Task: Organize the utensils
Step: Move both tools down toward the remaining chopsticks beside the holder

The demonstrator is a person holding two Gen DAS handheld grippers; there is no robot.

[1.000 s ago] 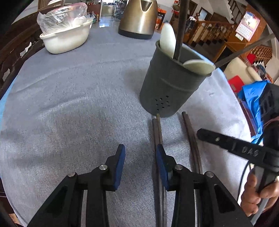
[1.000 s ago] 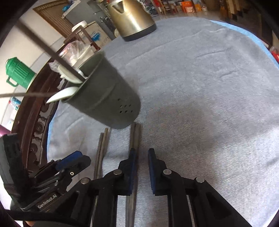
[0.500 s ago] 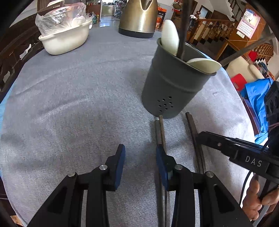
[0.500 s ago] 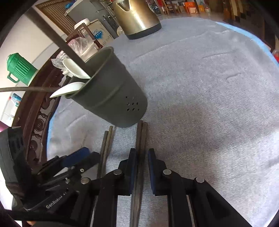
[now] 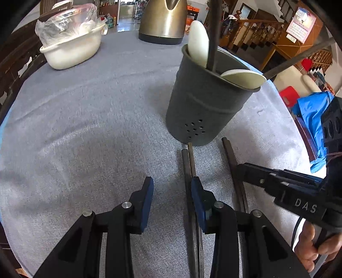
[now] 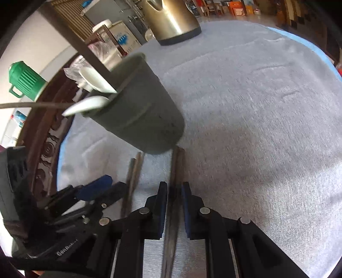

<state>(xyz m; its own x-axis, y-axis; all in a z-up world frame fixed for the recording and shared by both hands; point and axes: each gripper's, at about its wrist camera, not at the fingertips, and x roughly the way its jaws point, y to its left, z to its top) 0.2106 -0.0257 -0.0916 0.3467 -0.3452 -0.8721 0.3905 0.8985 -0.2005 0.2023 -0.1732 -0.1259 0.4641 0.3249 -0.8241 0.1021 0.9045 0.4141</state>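
We are closing our right gripper (image 6: 174, 193) around a chopstick pair (image 6: 176, 169) at lower centre, below the holder (image 6: 141, 113); our left gripper (image 5: 172, 188) is hovering spread, empty

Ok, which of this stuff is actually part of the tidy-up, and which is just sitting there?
Job:
- holder, spoons already in it
- right chopsticks, between the closing right gripper
- left chopsticks, beside the left gripper

Lying about:
- kettle
- tub
- green jug
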